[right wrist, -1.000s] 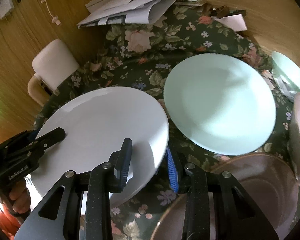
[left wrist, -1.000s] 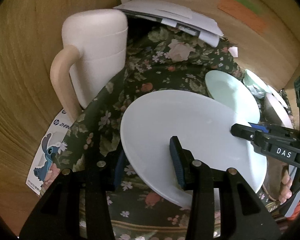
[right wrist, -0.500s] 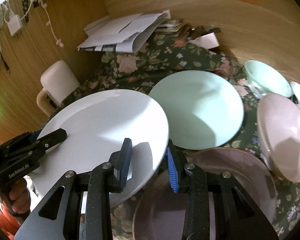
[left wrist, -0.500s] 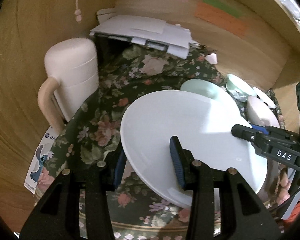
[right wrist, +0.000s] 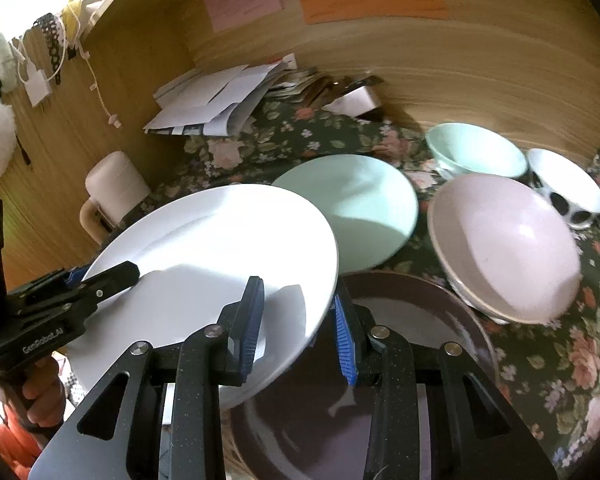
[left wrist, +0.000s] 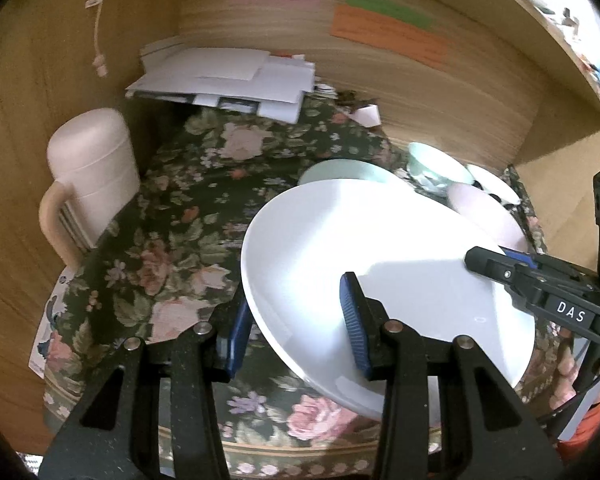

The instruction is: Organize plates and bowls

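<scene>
— What's the plate like?

— The white plate [left wrist: 380, 280] is round, smooth and glossy, with a shallow raised rim; it is tilted and lifted off the floral cloth [left wrist: 172, 240], a dark fabric printed with pink roses and green leaves.

— And the claws?

— Both are on it. The left claw [left wrist: 296, 320] is closed on the plate's near left edge, one blue ribbed pad on top and the other beneath the rim. The right claw [right wrist: 298, 320] is clamped on the opposite edge the same way, rim between its ribbed pads. Each claw shows in the other's camera, reaching in over the plate's far side.

— What lies around it?

— Under the right claw sits a dark brown plate [right wrist: 400, 380], matte with a thin pale rim. Just behind the white plate is a mint-green plate [right wrist: 360, 208], partly covered by it. To the right are a deep pink bowl [right wrist: 508, 248], a mint bowl [right wrist: 476, 156] and a white bowl with black spots [right wrist: 568, 188], close together on the cloth.

— Anything else on the counter?

— A cream cylindrical jug with a loop handle [left wrist: 88, 176] at the left, against the wooden wall, and a loose stack of white papers [left wrist: 228, 80] at the back.
</scene>
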The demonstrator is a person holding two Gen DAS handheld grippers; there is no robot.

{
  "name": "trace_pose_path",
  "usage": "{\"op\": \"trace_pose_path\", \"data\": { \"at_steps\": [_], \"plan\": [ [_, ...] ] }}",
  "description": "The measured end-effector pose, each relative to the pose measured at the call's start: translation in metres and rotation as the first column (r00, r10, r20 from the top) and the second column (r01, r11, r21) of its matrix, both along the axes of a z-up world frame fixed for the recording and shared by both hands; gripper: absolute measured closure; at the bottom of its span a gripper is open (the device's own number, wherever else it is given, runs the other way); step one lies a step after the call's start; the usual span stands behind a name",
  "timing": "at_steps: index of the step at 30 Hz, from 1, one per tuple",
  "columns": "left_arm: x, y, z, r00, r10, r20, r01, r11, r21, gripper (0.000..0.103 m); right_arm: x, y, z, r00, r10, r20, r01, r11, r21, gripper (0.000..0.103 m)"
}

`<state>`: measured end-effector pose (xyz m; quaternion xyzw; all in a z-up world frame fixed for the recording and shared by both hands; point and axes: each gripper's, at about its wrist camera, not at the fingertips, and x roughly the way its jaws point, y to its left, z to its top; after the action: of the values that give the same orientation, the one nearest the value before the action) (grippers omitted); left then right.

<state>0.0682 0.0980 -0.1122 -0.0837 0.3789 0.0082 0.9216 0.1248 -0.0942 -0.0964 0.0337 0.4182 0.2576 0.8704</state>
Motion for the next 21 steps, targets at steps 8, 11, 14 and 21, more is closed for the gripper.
{"op": "trace_pose_path", "data": {
  "at_steps": [8, 11, 14, 21],
  "plan": [
    [-0.001, -0.032, 0.003, 0.999, -0.048, 0.004, 0.048, 0.999, 0.006, 0.061, -0.012, -0.033, 0.000, 0.999, -0.046, 0.009, 0.046, 0.999, 0.009, 0.072],
    [-0.002, -0.044, 0.004, 0.998, -0.065, 0.003, 0.065, 0.998, 0.011, 0.061, -0.016, -0.045, -0.001, 0.998, -0.065, 0.009, 0.064, 0.998, 0.016, 0.072],
    [-0.002, -0.056, 0.004, 0.997, -0.078, 0.000, 0.078, 0.997, 0.013, 0.061, -0.020, -0.056, -0.003, 0.997, -0.080, 0.007, 0.079, 0.997, 0.021, 0.072],
    [-0.002, -0.078, -0.001, 0.994, -0.106, -0.017, 0.106, 0.994, 0.013, 0.061, -0.027, -0.077, -0.010, 0.994, -0.111, -0.006, 0.111, 0.993, 0.024, 0.072]
  ]
}}
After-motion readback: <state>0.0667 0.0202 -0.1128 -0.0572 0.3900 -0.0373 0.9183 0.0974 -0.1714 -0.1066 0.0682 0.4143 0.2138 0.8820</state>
